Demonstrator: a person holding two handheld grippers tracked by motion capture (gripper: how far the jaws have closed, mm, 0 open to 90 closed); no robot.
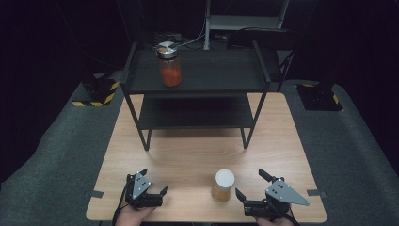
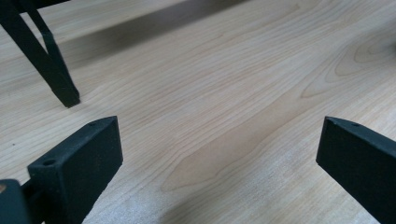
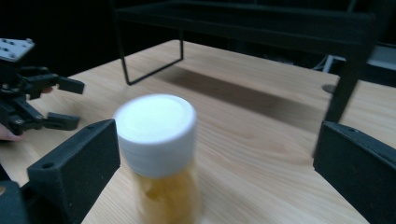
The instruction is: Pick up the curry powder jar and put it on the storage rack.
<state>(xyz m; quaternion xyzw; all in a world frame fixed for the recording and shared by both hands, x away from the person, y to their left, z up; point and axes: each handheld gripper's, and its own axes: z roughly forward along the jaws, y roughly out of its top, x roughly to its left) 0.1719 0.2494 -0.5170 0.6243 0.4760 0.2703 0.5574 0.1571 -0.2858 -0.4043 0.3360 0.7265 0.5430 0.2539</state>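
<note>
Right gripper view shows the right gripper [image 3: 212,154], jaws apart, facing the white-capped jar [image 3: 161,154]: centre it before squeezing below the cap, while the left gripper [image 1: 153,183] waits, jaws apart.

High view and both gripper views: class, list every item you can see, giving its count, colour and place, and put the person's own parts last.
Table: 1, light wood, centre.
Shelf: 1, black, two tiers, on the table's far half.
Red jar: 1, orange-red contents, metal lid, on the top tier, left.
Yellow jar: 1, amber contents, white lid, upright on the table near the front edge, beside the right gripper.
Floor mat: grey, around the table.
Left gripper: 1, black, open, front left.
Right gripper: 1, black, open, front right.
</note>
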